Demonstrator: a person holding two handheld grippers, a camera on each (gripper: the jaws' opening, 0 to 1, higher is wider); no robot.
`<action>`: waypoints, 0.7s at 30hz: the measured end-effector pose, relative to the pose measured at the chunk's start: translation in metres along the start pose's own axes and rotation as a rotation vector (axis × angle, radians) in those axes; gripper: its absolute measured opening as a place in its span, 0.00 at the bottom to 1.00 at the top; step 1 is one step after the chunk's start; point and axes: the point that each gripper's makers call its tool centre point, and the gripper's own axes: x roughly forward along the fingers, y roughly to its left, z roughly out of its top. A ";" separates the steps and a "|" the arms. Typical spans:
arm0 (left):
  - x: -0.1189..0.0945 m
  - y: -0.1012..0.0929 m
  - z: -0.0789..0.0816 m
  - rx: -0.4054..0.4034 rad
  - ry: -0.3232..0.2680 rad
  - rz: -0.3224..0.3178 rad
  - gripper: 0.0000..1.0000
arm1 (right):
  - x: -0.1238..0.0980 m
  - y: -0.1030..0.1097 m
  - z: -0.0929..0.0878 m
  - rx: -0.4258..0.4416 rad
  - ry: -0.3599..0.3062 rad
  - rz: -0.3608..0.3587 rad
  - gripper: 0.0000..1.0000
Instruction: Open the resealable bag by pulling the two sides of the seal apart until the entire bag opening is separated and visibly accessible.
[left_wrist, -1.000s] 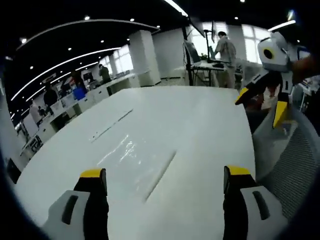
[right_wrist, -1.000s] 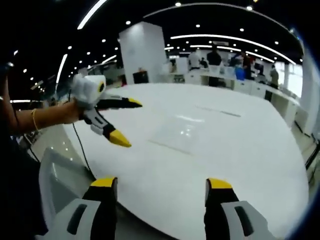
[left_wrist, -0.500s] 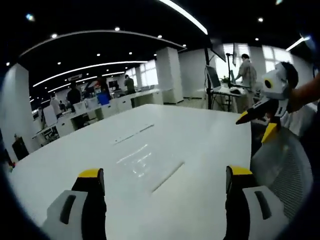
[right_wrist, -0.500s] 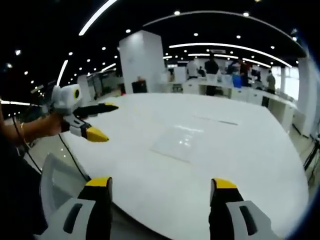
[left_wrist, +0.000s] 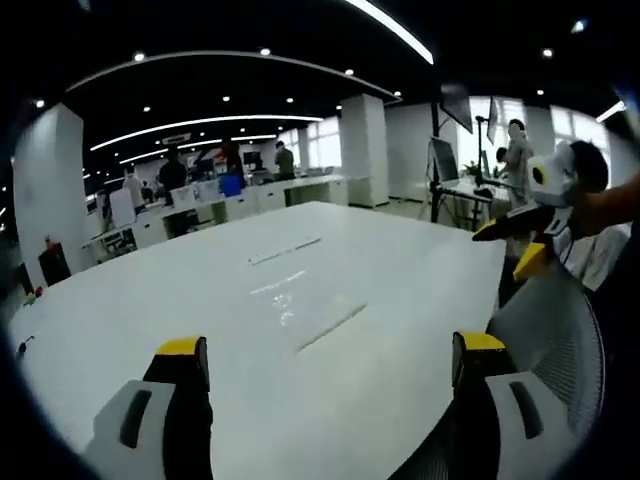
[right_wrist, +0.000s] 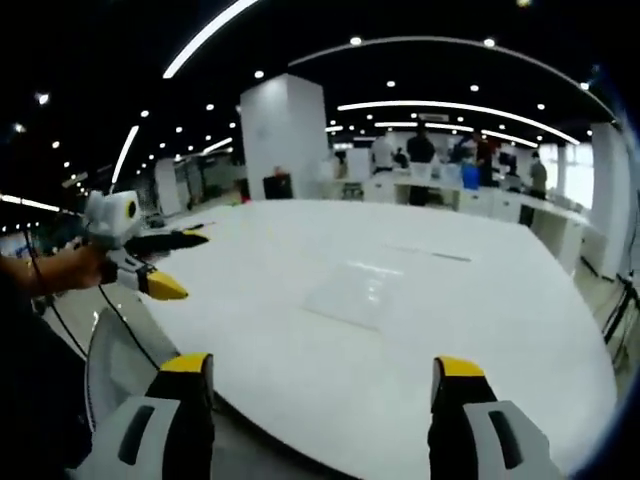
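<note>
Here, the resealable bag (left_wrist: 300, 310) lies flat on the white table (left_wrist: 150, 300), clear and shiny, near the middle of the tabletop and well apart from both grippers; in the right gripper view the same bag (right_wrist: 355, 290) shows as a pale glossy rectangle on the table (right_wrist: 500, 340), and nothing touches it; whether its seal is open or closed I cannot tell from these views.

The left gripper (left_wrist: 330, 350) is held above the near edge of the table, its two yellow-tipped jaws standing wide apart with nothing between them; from the right gripper view this gripper (right_wrist: 170, 262) appears at the left, held by a hand (right_wrist: 75, 270), and its jaws are spread there also.

The right gripper (right_wrist: 325, 365) hangs over the near rim of the table, jaws likewise wide apart and empty; in the left gripper view it (left_wrist: 510, 245) comes in from the right, over a mesh chair (left_wrist: 545, 340), with its yellow tips parted.

Behind the table there is a white pillar (right_wrist: 285, 135) and desks with several people (right_wrist: 420, 145) standing far away.
</note>
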 end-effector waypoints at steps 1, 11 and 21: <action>-0.002 0.001 0.000 -0.005 -0.002 0.011 1.00 | -0.001 0.001 -0.002 0.003 -0.002 -0.001 0.93; -0.013 -0.004 -0.007 -0.053 -0.011 0.036 1.00 | -0.006 -0.001 0.003 0.008 -0.048 -0.020 1.00; -0.020 -0.010 -0.005 -0.078 -0.030 0.048 1.00 | -0.017 -0.006 -0.009 0.006 -0.023 -0.029 1.00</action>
